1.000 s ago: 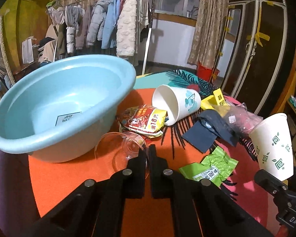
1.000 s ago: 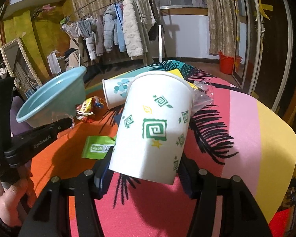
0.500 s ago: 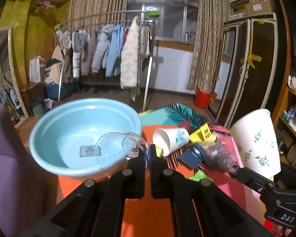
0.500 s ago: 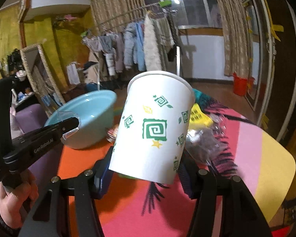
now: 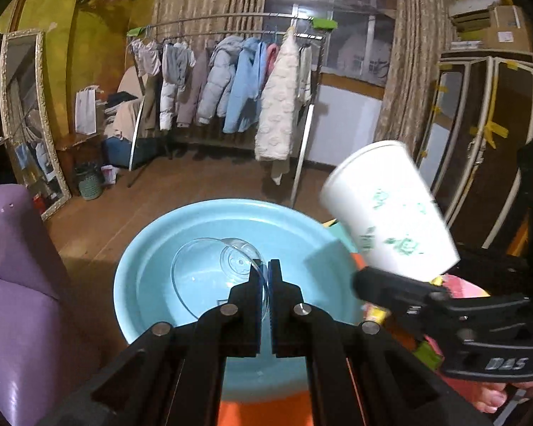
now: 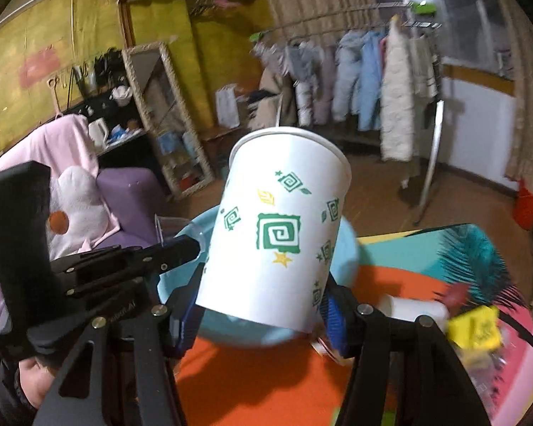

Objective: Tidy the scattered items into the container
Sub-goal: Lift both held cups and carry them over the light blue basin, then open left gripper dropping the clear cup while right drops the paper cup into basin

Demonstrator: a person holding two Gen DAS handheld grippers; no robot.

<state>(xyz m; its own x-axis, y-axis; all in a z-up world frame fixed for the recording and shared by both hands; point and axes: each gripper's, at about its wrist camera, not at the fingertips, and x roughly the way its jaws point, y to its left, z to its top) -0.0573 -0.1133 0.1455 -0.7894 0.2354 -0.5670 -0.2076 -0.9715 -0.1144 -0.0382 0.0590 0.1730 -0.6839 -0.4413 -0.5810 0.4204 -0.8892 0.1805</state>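
**Both cups held over the basin**

On your left, the left hand-held gripper (image 5: 264, 269) is clenched on the thin rim of a clear plastic cup (image 5: 213, 269). That cup hangs tipped on its side above the hollow of the round light-blue plastic basin (image 5: 149, 259), which sits on the orange part of the patterned worktop (image 5: 263, 410). From the right wrist view, the same gripper reaches in from the left edge, the clear cup's rim showing just past its tip over the basin's near wall.

Move to the right and you find the right hand-held gripper (image 6: 263, 309) grasping a white paper cup with green spiral prints (image 6: 277, 227) near its base, the blue pads pressed on both sides. The cup is tilted, mouth up and away from you, and it hangs over the basin's right rim. Your fingers (image 5: 490, 396) wrap the gripper's handle.

Further right on the worktop lie another white paper cup (image 6: 414, 310) on its side and a yellow packet (image 6: 474, 326), both blurred.
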